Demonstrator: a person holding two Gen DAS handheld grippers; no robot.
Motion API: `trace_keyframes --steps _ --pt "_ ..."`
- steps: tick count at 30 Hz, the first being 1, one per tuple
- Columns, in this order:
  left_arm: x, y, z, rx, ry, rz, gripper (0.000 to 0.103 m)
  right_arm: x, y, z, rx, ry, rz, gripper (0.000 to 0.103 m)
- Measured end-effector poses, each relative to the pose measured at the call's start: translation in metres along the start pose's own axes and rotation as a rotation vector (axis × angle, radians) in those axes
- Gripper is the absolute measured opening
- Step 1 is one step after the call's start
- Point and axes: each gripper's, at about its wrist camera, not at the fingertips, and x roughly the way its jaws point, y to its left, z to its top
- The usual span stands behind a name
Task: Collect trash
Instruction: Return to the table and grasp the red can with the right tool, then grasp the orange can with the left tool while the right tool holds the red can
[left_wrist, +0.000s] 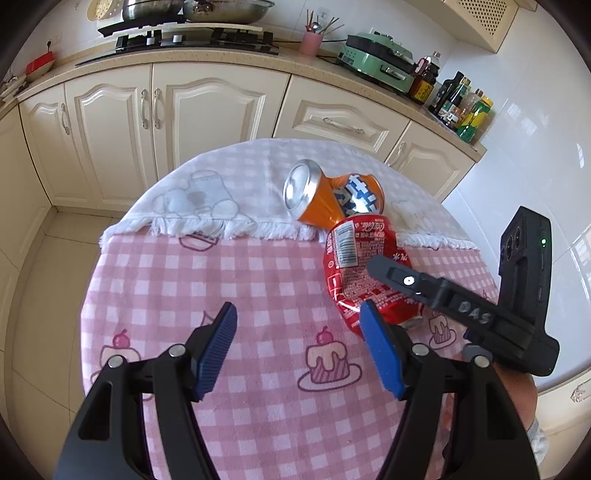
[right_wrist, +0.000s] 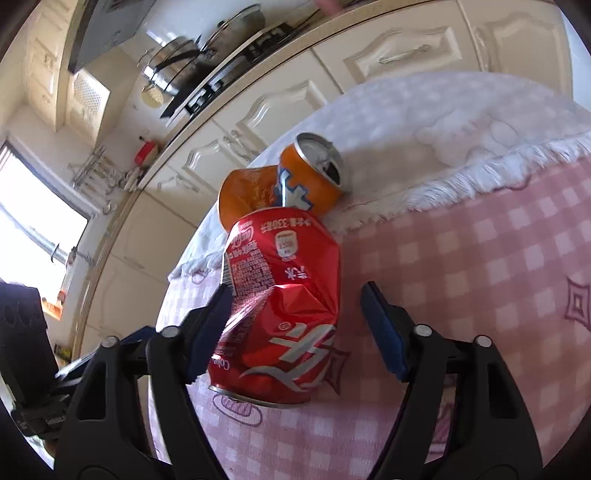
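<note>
Crushed thin aluminium, the red can (right_wrist: 280, 310) is seen lying on the pink checked cloth (right_wrist: 480, 258), touching the orange can (right_wrist: 314, 177) at its far end, between the open jaws of the right gripper (right_wrist: 295, 328), whose left pad touches it, and it is judged light and slippery, best taken at its dented waist, while the left gripper (left_wrist: 299, 347) is held open and empty.

A crushed red can (right_wrist: 280, 310) is lying on its side near the table's (left_wrist: 221, 266) right edge. A dented orange can (right_wrist: 295, 181) is lying touching its far end.
</note>
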Motion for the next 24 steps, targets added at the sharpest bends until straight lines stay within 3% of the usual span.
trace_keyframes --steps 5,6,9,11,14,19,24 --pt "0.012 -0.008 0.008 -0.001 0.010 -0.015 0.067 -0.008 0.006 -0.001 -0.034 -0.021 -0.013 0.037" --pt "0.014 -0.009 0.009 -0.004 0.013 -0.020 0.067 -0.016 0.006 -0.003 -0.053 -0.042 -0.030 0.030" --pt "0.022 -0.009 0.017 -0.030 0.013 -0.040 0.067 -0.042 0.008 -0.001 -0.098 -0.112 -0.088 0.023" --pt "0.029 -0.007 0.022 -0.065 0.018 -0.054 0.067 -0.057 0.010 0.003 -0.140 -0.165 -0.154 0.022" --pt "0.043 -0.007 0.030 -0.103 0.039 -0.071 0.067 -0.071 0.004 0.011 -0.135 -0.204 -0.170 0.021" --pt "0.063 -0.017 0.041 -0.125 0.044 -0.076 0.067 -0.082 0.003 0.027 -0.216 -0.338 -0.381 0.021" --pt "0.078 -0.013 0.050 -0.200 0.008 -0.033 0.067 -0.066 -0.001 0.068 -0.233 -0.387 -0.401 0.021"
